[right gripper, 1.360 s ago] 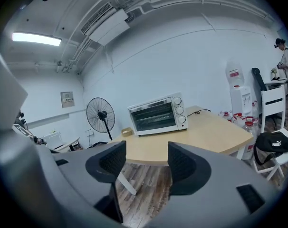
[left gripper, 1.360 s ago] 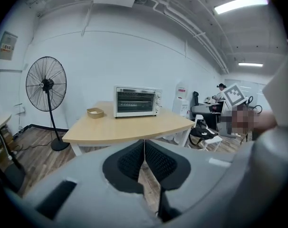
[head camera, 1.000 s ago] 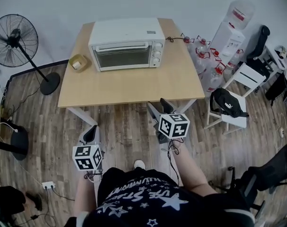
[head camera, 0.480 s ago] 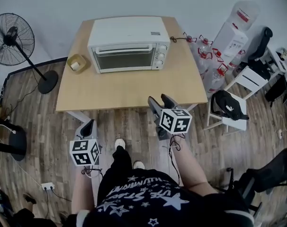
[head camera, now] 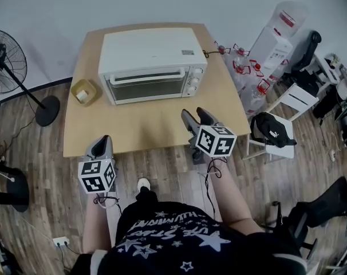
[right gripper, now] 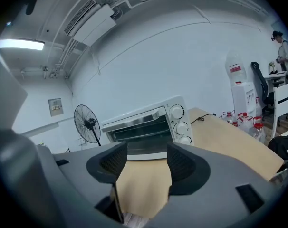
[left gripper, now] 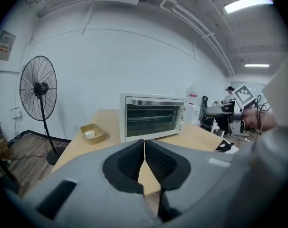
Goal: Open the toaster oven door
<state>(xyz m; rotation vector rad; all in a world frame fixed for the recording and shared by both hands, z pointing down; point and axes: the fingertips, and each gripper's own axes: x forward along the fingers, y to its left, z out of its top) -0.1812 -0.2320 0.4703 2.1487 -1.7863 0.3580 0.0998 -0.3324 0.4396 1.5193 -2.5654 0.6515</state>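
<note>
A white toaster oven [head camera: 152,65] stands on the wooden table [head camera: 162,125], its glass door [head camera: 149,87] shut, a bar handle [head camera: 148,75] along the door's top and three knobs at its right. It also shows in the left gripper view as the oven [left gripper: 153,115] and in the right gripper view as the oven [right gripper: 148,125]. My left gripper [head camera: 101,145] hangs at the table's near left edge, shut with nothing in it. My right gripper [head camera: 197,117] is open over the table's near right part, well short of the oven.
A small tan dish [head camera: 83,91] with a white object sits left of the oven. A standing fan [head camera: 4,67] is at the far left. Water bottles [head camera: 248,73], a dispenser [head camera: 273,36] and a white chair [head camera: 273,132] with a black bag crowd the right.
The person has stepped toward the table. Both grippers have come forward: the right one now reaches over the table's near edge, the left one up to that edge.
</note>
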